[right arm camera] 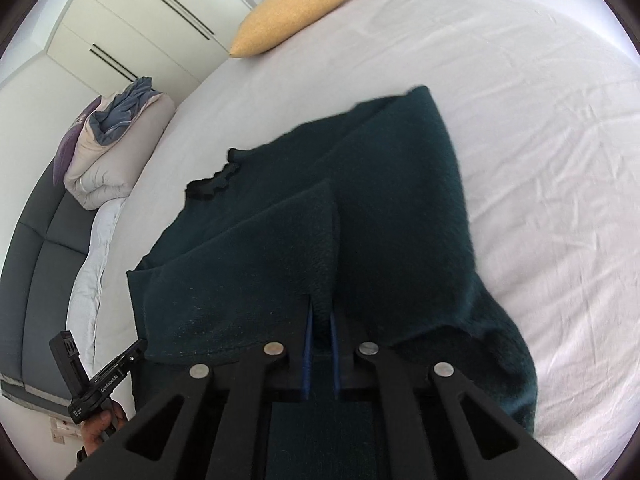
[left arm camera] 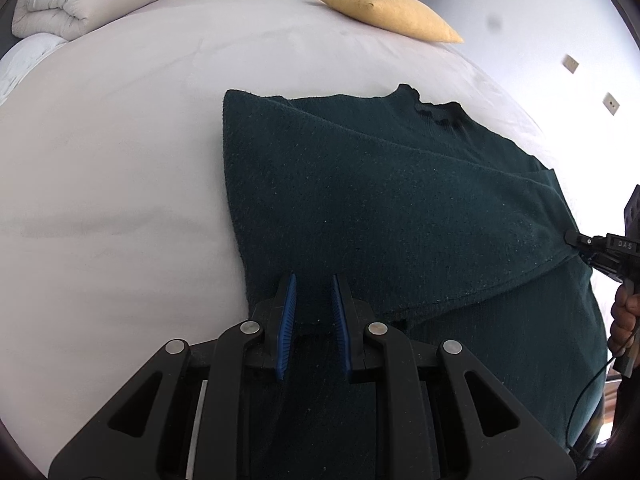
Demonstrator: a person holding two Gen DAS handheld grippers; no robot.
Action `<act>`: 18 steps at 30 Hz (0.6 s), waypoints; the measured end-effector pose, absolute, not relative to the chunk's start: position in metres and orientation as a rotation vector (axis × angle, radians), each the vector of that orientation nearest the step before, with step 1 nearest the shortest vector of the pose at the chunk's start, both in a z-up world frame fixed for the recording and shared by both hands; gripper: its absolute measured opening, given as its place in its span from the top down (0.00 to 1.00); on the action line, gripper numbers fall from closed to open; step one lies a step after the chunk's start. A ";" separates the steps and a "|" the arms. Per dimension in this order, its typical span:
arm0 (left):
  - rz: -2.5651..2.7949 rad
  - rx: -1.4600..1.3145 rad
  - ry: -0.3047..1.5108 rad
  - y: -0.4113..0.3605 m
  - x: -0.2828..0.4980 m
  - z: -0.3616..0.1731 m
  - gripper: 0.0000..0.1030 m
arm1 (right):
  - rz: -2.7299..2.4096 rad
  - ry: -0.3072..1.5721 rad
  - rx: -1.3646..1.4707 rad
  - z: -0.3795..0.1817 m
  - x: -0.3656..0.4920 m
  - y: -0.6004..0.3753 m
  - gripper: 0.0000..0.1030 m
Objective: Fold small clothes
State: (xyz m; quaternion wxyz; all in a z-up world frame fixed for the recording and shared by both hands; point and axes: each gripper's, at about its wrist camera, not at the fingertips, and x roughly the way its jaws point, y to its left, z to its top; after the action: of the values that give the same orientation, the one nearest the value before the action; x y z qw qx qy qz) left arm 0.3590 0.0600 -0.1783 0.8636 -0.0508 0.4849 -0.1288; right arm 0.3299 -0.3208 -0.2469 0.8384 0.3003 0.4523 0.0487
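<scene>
Fingers (right arm camera: 306, 344) of the right gripper (right arm camera: 320, 316), lettered "DAS", and left gripper (left arm camera: 314, 292), lettered "GenRobot.AI", both pinch the dark green sweater (left arm camera: 380, 200), its near hem hidden.

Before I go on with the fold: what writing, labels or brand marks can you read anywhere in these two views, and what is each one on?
"DAS": on the black body of the right gripper, seen from the left wrist view.
"GenRobot.AI": on the black body of the left gripper, seen from the right wrist view.
Small white marks lower on that same body: too small to read.
Patch on the yellow pillow: blurred, unreadable.
</scene>
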 end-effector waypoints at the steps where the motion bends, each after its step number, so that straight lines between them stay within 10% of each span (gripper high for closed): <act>1: -0.268 -0.103 1.017 0.059 0.359 -0.179 0.83 | 0.108 0.957 0.652 -0.251 0.331 -0.322 0.93; 18: -0.253 -0.183 0.986 0.060 0.371 -0.178 0.83 | 0.293 0.939 0.569 -0.237 0.373 -0.266 0.56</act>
State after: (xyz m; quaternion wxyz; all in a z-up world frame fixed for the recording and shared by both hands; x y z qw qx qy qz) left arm 0.3705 0.0604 -0.1785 0.8693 -0.0875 0.4712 -0.1208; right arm 0.3727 -0.2656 -0.2370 0.8429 0.2694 0.4448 0.1385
